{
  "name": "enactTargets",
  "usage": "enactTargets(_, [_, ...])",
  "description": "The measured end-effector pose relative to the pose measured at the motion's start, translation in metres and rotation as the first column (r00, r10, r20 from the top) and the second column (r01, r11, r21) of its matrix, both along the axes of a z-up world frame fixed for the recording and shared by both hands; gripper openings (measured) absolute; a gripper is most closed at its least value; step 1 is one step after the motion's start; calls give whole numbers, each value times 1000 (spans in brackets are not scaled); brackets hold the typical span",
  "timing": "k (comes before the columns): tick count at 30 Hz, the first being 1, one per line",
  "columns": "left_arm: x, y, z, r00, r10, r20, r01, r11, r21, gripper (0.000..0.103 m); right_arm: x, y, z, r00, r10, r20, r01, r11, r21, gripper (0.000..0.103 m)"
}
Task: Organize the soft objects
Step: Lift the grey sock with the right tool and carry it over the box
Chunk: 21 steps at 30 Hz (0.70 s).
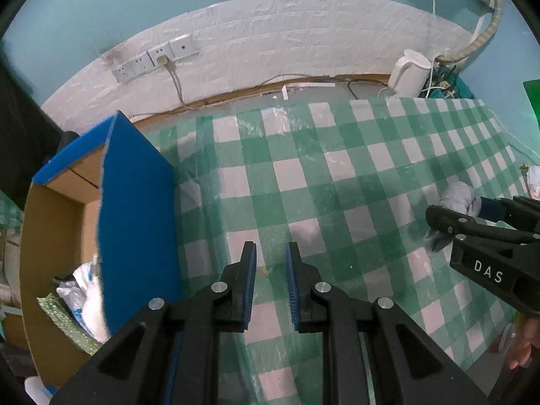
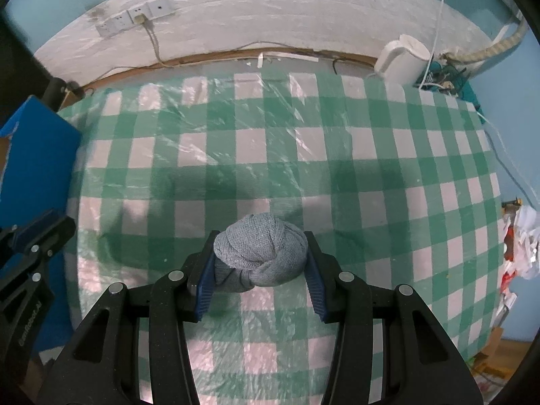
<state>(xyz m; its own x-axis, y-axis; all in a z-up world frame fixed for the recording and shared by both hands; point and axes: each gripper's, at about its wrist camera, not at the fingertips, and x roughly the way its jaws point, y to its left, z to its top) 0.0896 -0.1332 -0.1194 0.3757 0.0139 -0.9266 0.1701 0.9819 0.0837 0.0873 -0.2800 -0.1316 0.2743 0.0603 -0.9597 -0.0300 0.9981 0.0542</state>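
A grey-blue knitted cloth rolled into a ball (image 2: 260, 253) sits between the blue pads of my right gripper (image 2: 260, 236), which is shut on it just above the green-and-white checked tablecloth (image 2: 270, 148). In the left wrist view the same ball (image 1: 455, 195) shows at the right edge in my right gripper (image 1: 462, 207). My left gripper (image 1: 271, 248) hangs over the cloth with its jaws drawn in to a narrow gap and nothing between them. A blue-sided cardboard box (image 1: 135, 219) stands open to its left.
Inside the box lie a white plastic bag (image 1: 84, 290) and a green sponge-like piece (image 1: 64, 320). A white kettle (image 2: 401, 59) and tangled cables stand at the back right by the wall. Wall sockets (image 1: 155, 57) with a cord are at the back left. Clutter (image 2: 523, 243) hangs off the table's right edge.
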Motion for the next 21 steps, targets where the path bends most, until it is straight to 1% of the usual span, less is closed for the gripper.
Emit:
enactTargets(14, [-25, 20, 39, 997, -12, 71, 13, 1000, -15, 17, -22, 29, 51, 991, 104, 85, -104, 995, -5, 46])
enactTargets(21, [-38, 28, 55, 993, -23, 116, 23, 1000, -2, 17, -32, 45, 72, 982, 148, 121, -147, 989, -12, 46])
